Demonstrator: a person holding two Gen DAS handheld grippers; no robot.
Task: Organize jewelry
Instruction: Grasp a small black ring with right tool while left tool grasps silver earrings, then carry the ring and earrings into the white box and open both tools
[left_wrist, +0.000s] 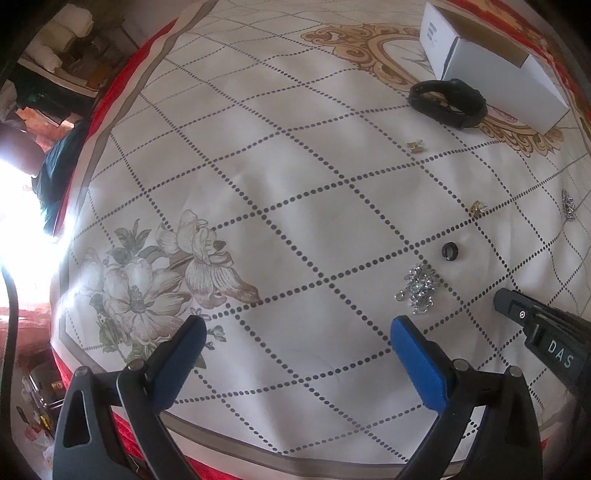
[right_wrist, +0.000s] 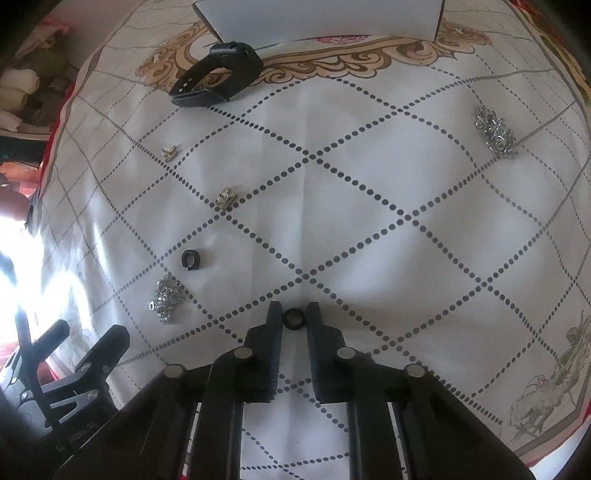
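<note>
right gripper (right_wrist: 294, 314): narrowed around small black ring (right_wrist: 293, 318), low over white dotted-grid cloth (right_wrist: 369, 184) | left gripper (left_wrist: 297, 330): spread wide, holding nothing | second black ring (right_wrist: 192, 259) beside silver chain heap (right_wrist: 167, 297) | white box (left_wrist: 491, 62) behind black wristband (left_wrist: 447, 103)

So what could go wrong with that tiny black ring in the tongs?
The right tongs pinch the small black ring only at their tips, so it could pop out and roll across the cloth. The white box sits far across the table, past the black watch band, so that is a long carry. If the ring drops near the other black ring, the two could get mixed up.
</note>
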